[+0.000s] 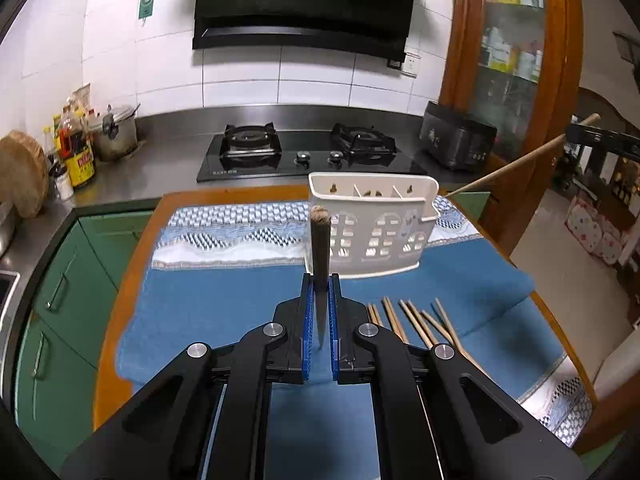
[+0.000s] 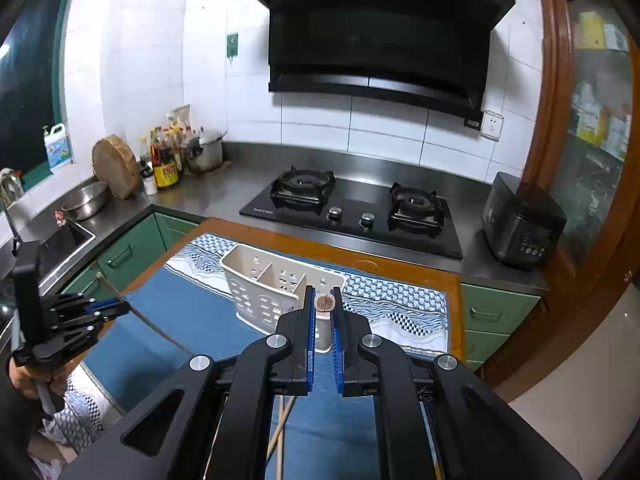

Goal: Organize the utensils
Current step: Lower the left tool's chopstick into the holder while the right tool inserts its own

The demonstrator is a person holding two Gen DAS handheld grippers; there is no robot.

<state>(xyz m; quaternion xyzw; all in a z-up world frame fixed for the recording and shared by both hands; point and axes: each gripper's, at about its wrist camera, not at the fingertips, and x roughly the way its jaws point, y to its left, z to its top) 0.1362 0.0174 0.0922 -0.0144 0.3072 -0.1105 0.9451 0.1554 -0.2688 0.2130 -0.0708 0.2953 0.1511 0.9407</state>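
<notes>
Even, fairly bright indoor light fills both views, casting only soft shadows. The white wall tiles look slightly washed out, and the steel surface shows a dull sheen. Fisheye bending curves straight edges, corners go black, and distant objects look soft.

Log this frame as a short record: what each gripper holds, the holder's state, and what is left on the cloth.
left gripper: shut on a dark-looking chopstick
right gripper: shut on a light wooden chopstick
holder: white slotted plastic utensil holder, three compartments, upright on the blue cloth, no utensils visible inside
remaining: loose wooden chopsticks lying on the cloth
</notes>
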